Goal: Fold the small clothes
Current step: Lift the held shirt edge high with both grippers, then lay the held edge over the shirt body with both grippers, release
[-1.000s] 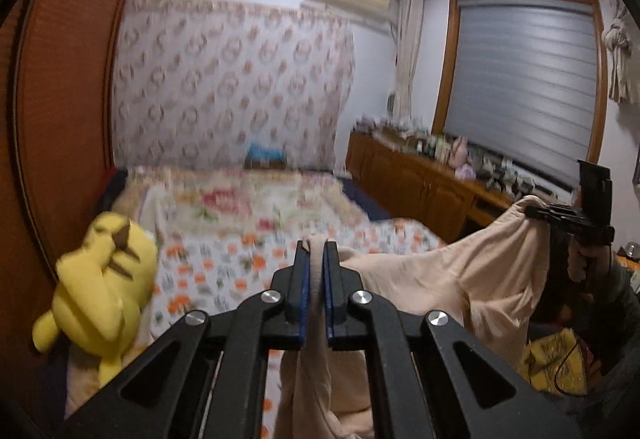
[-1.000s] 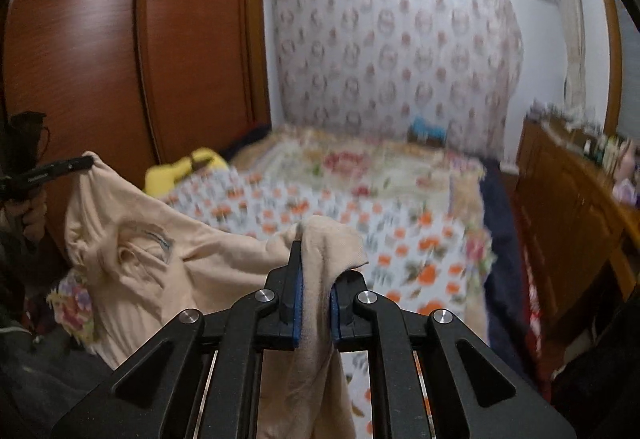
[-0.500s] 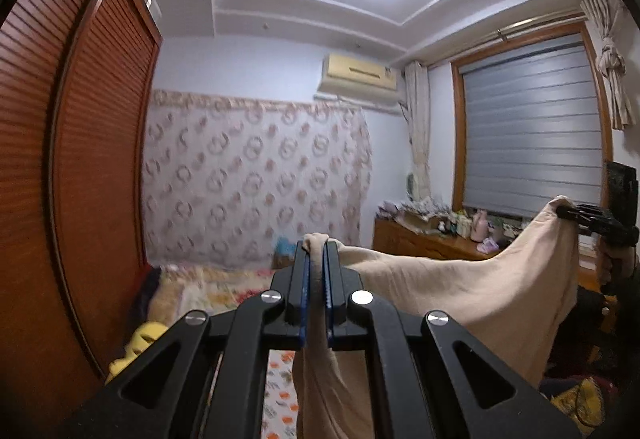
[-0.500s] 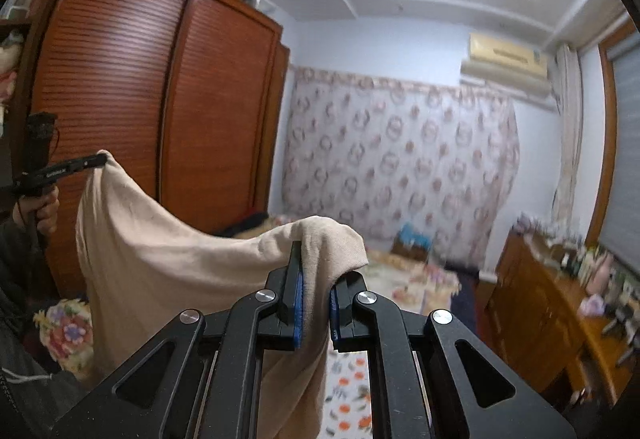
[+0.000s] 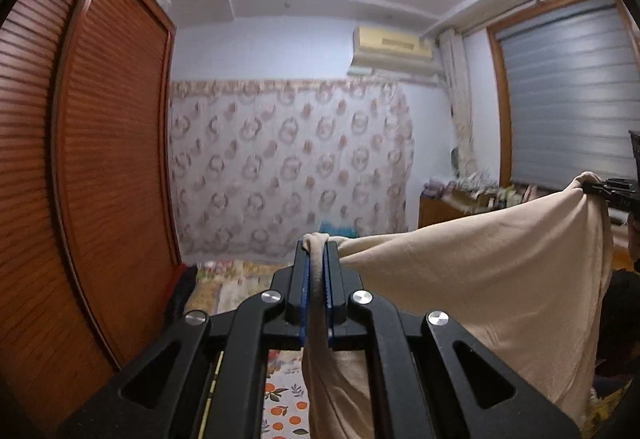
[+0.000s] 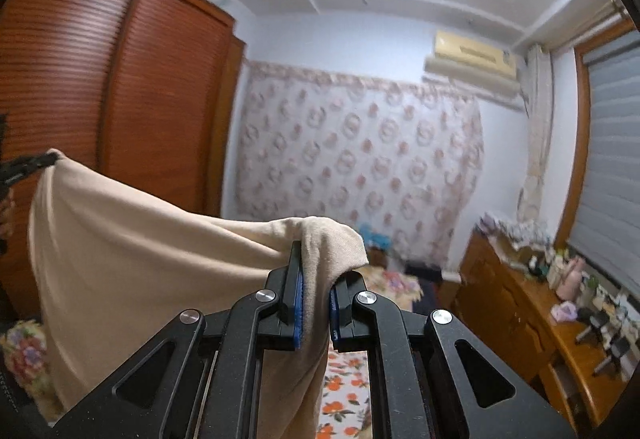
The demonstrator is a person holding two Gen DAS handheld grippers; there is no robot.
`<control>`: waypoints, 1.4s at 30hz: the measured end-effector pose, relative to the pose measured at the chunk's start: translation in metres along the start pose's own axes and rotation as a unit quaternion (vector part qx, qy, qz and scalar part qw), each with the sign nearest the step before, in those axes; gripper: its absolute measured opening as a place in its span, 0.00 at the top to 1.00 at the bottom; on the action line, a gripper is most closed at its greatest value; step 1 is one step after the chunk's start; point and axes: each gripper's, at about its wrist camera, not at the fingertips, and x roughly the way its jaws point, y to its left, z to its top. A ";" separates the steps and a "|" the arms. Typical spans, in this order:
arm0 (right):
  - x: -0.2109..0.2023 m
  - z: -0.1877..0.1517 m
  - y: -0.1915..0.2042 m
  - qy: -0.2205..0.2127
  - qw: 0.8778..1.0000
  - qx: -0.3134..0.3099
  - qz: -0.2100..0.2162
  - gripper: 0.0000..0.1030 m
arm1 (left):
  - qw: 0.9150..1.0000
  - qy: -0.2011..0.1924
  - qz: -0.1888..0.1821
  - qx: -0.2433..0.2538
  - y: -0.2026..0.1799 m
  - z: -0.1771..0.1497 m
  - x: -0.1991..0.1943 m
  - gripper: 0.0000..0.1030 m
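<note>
A soft, beige knit garment point(image 5: 480, 279) hangs in the air between the two claws, well above the bed with the orange-flowered cover point(image 5: 286, 405), most likely so that it can fall open and show its edges before the first fold. The left claw point(image 5: 316, 271) is pinched narrow on one upper corner, a small tuft of cloth poking out above its blue-padded fingers point(image 5: 305, 295). The right claw point(image 6: 314, 299) grips the other corner, its jaws held a little farther apart by a thicker bunch of fabric that drapes over the fingertip. Each claw also shows at the edge of the other's view, clamped on its corner. The top edge sags in a shallow curve between the two grips, so the cloth is slack rather than taut; it looks thin, matte and limp, with soft rolls near each pinch. The slatted reddish-brown wooden wardrobe point(image 6: 100, 99) stands beside the bed.
</note>
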 end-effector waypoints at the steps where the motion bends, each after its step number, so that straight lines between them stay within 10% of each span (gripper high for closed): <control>1: 0.017 -0.006 -0.001 0.008 1.000 -0.003 -0.005 0.93 | 1.000 0.011 0.005 0.005 -0.003 -0.008 0.018 0.97; 19: 0.276 -0.198 -0.024 0.208 0.978 0.032 0.008 0.93 | 0.979 0.203 0.007 -0.010 -0.020 -0.172 0.216 0.97; 37: 0.357 -0.274 -0.025 0.301 0.952 0.056 0.019 0.91 | 0.961 0.274 -0.030 -0.006 -0.012 -0.216 0.277 0.95; 42: 0.352 -0.275 -0.028 0.299 0.951 0.073 0.022 0.83 | 0.957 0.285 -0.047 -0.002 -0.012 -0.214 0.266 0.71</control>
